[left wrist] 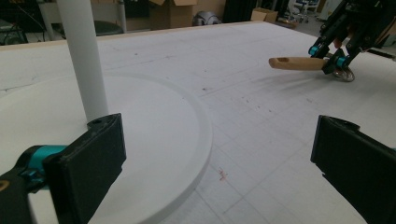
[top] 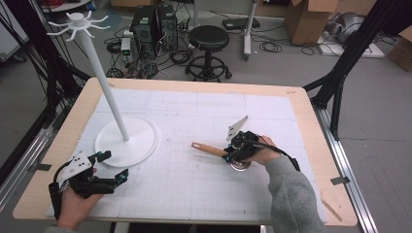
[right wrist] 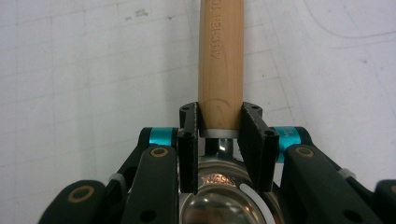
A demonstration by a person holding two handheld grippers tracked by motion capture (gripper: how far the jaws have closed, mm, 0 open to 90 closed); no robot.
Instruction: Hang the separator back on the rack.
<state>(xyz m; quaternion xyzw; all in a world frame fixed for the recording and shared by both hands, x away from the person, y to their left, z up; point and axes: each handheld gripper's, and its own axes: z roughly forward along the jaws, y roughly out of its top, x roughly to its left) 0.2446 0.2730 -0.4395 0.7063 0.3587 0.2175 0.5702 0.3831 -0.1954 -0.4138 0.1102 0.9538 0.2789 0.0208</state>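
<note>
Resting near the front edge of the bench (top: 311, 145), the left tool (top: 112, 167) is held wide with nothing between its jaws, just beside the round base of the white stand (top: 127, 136). Farther in, the right tool (right wrist: 219, 135) is seen clamped on the wooden handle of a utensil (top: 210, 149) at its metal collar, the polished head lying beneath the tool. A stiff, fairly light object is judged; the wood offers friction, whereas the metal head is likely slippery, so the collar end of the handle is the preferred hold.
</note>
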